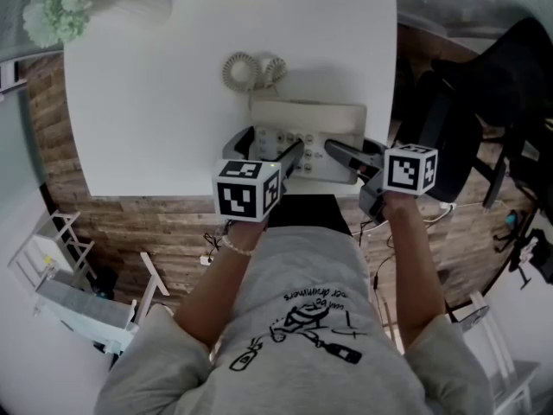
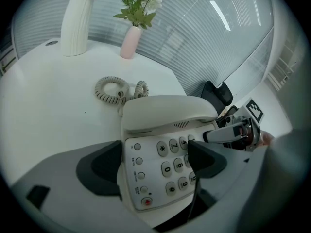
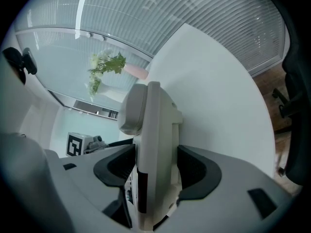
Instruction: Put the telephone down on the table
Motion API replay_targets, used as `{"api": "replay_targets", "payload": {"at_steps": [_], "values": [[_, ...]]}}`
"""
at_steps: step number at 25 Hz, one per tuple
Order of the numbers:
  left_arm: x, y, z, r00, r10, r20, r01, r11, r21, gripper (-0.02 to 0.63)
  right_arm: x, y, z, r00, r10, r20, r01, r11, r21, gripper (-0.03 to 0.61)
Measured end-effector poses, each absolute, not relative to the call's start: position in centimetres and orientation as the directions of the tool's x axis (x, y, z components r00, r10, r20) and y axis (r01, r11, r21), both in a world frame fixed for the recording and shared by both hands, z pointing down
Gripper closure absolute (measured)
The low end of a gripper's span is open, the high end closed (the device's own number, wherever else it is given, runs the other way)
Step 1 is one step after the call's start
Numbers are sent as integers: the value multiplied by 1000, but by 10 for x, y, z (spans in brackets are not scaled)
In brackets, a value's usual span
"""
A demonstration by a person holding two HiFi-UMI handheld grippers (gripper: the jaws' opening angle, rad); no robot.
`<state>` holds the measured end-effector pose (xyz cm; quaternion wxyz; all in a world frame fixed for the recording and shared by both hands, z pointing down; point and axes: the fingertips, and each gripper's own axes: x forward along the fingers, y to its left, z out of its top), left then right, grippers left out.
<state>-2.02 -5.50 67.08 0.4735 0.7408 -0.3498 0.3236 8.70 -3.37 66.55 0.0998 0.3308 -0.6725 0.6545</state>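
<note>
Your left gripper (image 2: 155, 160) has dark grey pads (image 2: 99, 166) around a cream telephone (image 2: 165, 115) with pale grey keys (image 2: 167, 169) and one red button (image 2: 146, 202). Beyond it are a beige coiled cord (image 2: 114, 90), a white table (image 2: 43, 101) and a pink vase (image 2: 129, 41). The marker cubes (image 1: 247, 188) show black squares on white.

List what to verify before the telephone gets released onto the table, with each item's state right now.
1. Left hand-held gripper closed on the telephone: ok, one pad at its side, the other over the keypad.
2. Right hand-held gripper closed on it: ok, both pads against the body.
3. Handset seated in its cradle: ok.
4. Coiled cord lying loose on the table, clear of both grippers: ok.
5. Base resting flat on the table: cannot tell.
6. Bare table around the telephone: ok in the head view.
</note>
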Motion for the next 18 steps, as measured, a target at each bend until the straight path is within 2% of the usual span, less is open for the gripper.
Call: {"api": "replay_targets", "payload": {"at_steps": [18], "values": [[-17, -54, 674, 547, -188, 816, -815, -343, 468, 184, 89, -32, 675, -666, -277, 693, -693, -114, -712, 268]]}}
